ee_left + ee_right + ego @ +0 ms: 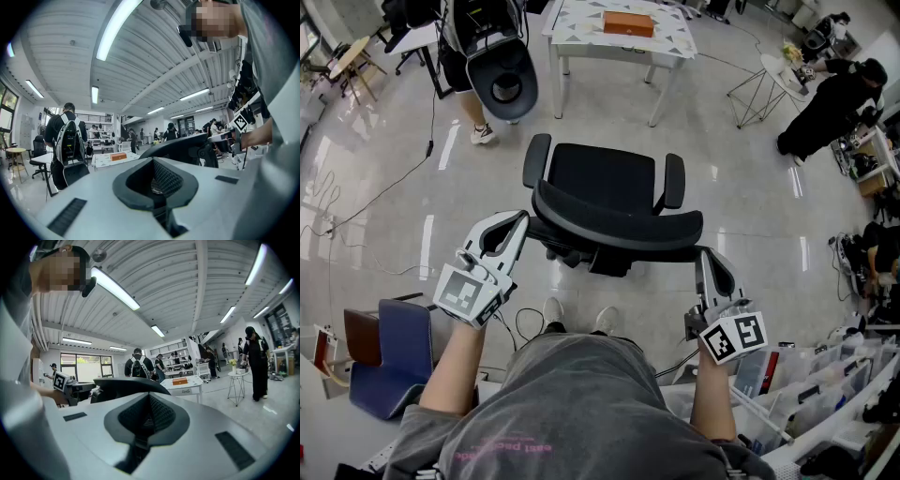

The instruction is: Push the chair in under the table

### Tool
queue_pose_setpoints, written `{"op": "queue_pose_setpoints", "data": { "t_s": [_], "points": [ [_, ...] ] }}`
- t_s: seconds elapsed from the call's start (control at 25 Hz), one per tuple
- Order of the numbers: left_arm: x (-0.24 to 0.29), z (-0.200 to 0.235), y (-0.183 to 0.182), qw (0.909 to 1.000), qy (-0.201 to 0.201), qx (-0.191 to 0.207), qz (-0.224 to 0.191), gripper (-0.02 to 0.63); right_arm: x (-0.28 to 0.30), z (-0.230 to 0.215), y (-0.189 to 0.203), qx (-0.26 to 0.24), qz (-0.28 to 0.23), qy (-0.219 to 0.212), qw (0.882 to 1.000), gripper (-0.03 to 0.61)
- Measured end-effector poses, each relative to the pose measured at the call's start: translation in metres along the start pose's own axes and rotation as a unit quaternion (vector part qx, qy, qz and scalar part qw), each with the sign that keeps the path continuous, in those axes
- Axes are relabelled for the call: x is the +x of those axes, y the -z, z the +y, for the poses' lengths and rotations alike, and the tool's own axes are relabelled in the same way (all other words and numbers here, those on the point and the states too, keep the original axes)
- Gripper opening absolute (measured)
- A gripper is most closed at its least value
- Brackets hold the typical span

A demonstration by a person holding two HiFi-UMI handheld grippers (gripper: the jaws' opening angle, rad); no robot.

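A black office chair [600, 178] stands in the middle of the head view, its seat facing a white table [581, 42] farther off that bears an orange box [628, 23]. The curved backrest [614, 227] is nearest me. My left gripper [522, 218] is shut, its tips right at the backrest's left end. My right gripper [704, 255] is shut too, at the backrest's right end; whether either touches it I cannot tell. The left gripper [154, 174] view shows the backrest [183, 145] to the right. The right gripper [149, 412] view shows the backrest [126, 385] to the left, the table [185, 387] beyond.
A person with a black backpack [492, 56] stands left of the table. Another person in black [830, 103] bends beside a wire side table [764, 89] at the right. A blue seat [389, 361] is at my lower left, storage bins [825, 375] at my lower right, cables on the floor.
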State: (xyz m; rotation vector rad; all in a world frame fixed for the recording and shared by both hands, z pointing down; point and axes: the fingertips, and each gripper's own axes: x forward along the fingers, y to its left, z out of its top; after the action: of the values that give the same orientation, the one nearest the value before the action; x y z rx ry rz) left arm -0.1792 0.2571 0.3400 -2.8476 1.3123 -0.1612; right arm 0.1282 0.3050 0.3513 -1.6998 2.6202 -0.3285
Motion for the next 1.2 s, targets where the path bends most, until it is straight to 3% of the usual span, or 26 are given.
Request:
{"op": "queue_pose_setpoints", "data": {
  "t_s": [0.8,0.92,1.2],
  "points": [
    [-0.003,0.001,0.013,0.9999,-0.003,-0.002,0.014,0.005,0.003,-0.001,0.007,-0.004,0.007,0.007,1.0,0.007],
    [-0.002,0.001,0.017,0.9998,-0.003,-0.002,0.02,0.057,0.003,-0.003,0.01,-0.004,0.009,0.01,1.0,0.009],
    [0.0,0.0,0.02,0.9996,0.002,-0.006,0.028,0.088,0.007,-0.002,0.012,-0.002,0.013,0.008,1.0,0.031]
  ]
}}
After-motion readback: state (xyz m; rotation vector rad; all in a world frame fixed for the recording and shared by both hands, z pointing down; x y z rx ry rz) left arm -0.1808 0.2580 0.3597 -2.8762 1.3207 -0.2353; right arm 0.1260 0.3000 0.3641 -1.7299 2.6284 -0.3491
